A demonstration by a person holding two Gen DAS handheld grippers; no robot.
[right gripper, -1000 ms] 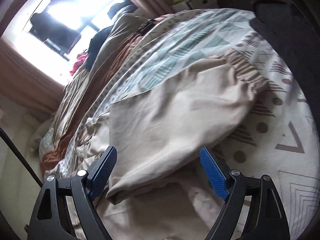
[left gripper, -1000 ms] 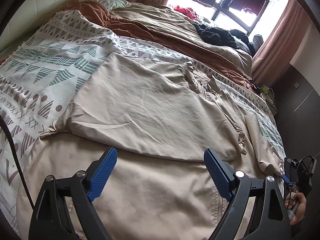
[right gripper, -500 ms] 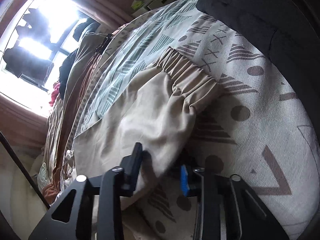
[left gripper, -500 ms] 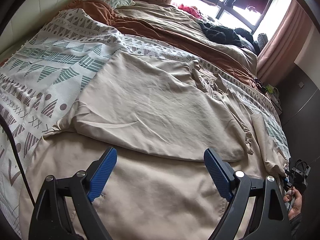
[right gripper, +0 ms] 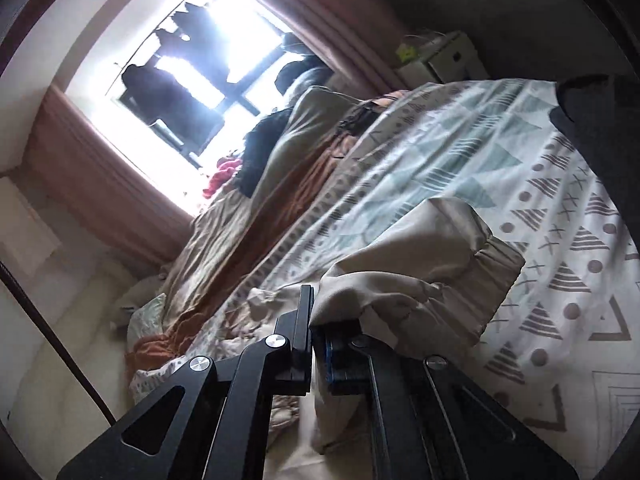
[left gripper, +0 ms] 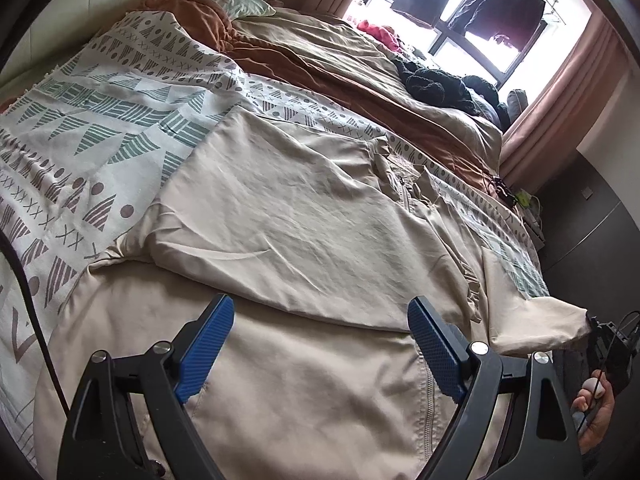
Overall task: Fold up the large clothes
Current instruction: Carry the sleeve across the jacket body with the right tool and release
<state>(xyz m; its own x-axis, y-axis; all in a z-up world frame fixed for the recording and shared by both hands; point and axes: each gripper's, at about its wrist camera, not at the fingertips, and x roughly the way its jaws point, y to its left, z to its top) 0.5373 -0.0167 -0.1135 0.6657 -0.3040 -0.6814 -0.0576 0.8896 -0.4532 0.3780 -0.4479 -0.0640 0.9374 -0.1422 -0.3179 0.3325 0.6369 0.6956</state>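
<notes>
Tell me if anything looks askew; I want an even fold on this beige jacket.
The beige jacket lies lopsided: one sleeve is folded flat across its body, while the other, elastic-cuffed sleeve is bunched and lifted off the patterned bedspread, pinched in the right gripper.

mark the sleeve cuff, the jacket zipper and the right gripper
sleeve cuff (right gripper: 496, 256), right wrist view, on the gathered elastic end.
jacket zipper (left gripper: 430, 404), left wrist view, on the lower zipper line.
right gripper (right gripper: 318, 344), right wrist view, between the fingertips shut on the sleeve.
</notes>
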